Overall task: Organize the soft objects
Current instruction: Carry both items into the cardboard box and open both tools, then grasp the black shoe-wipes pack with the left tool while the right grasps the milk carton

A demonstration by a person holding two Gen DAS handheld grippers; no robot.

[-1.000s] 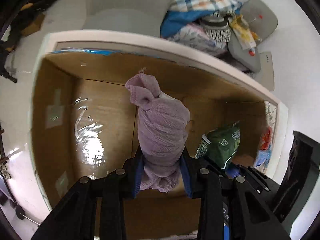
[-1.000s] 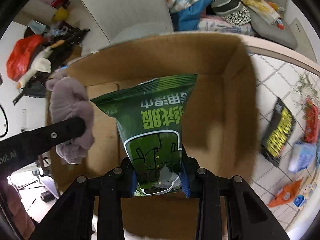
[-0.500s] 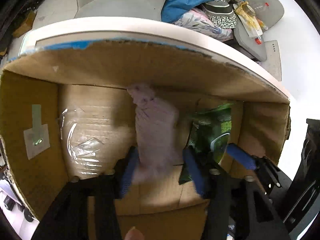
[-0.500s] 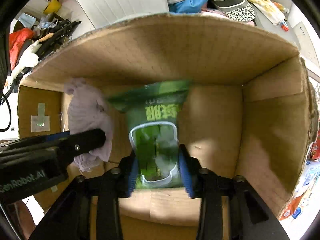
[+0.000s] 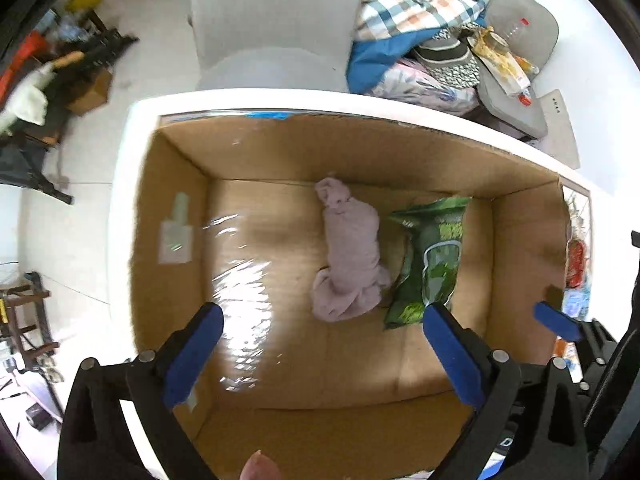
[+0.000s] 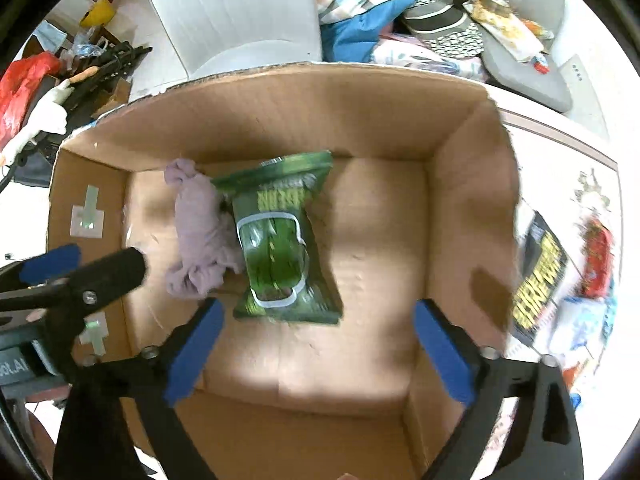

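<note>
Both jaws are spread wide, nothing held: left gripper (image 5: pixel 320 328) and right gripper (image 6: pixel 316 320) hang over the brown cardboard box (image 6: pixel 472 184). Crumpled lilac soft cloth (image 5: pixel 352 256) and glossy green plastic pouch (image 6: pixel 280 236) lie touching on box floor. Risk: pouch could be snagged w/ cloth if either is re-gripped, being so close.

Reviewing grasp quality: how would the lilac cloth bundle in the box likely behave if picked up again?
The lilac cloth bundle looks crumpled and knotted, so probably floppy, sagging around the jaws. Fuzzy fabric suggests light and not slippery. Lying slumped beside the green packet, it seems unlikely to roll.
</note>
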